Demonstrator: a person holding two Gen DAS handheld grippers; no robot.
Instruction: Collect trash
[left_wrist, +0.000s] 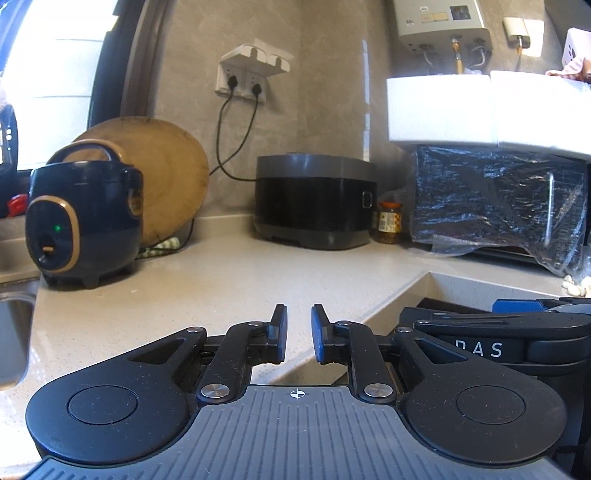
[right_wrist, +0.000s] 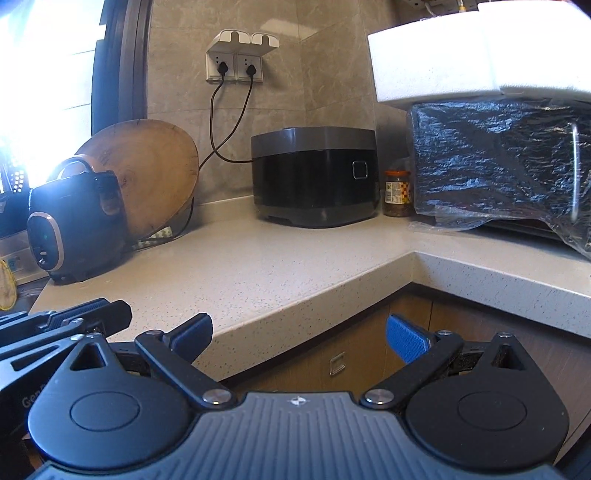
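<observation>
Left tongs (left_wrist: 298, 334) narrow, nothing between them. Right tongs (right_wrist: 299, 338) wide, empty. Ahead on the desk (right_wrist: 258, 266): two cookers (right_wrist: 314, 177) (right_wrist: 74, 221), one jar (right_wrist: 397, 192), one round board (right_wrist: 147, 173), one wrapped oven (right_wrist: 498, 162). No trash visible on the desk.

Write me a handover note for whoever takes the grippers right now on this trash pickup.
Left gripper: jaws nearly together with a narrow gap, nothing between them, held over the countertop edge.
Right gripper: jaws wide open, empty, just off the counter's front edge, above the cabinet fronts.
Job's things: no loose trash shows on the open counter in either view. Along the back stand the small cooker, the wooden board, the grey cooker, the jar and a plastic-wrapped appliance under white foam.
Done: cannot tell from here.
Left: find any remaining trash; both grippers are free.
</observation>
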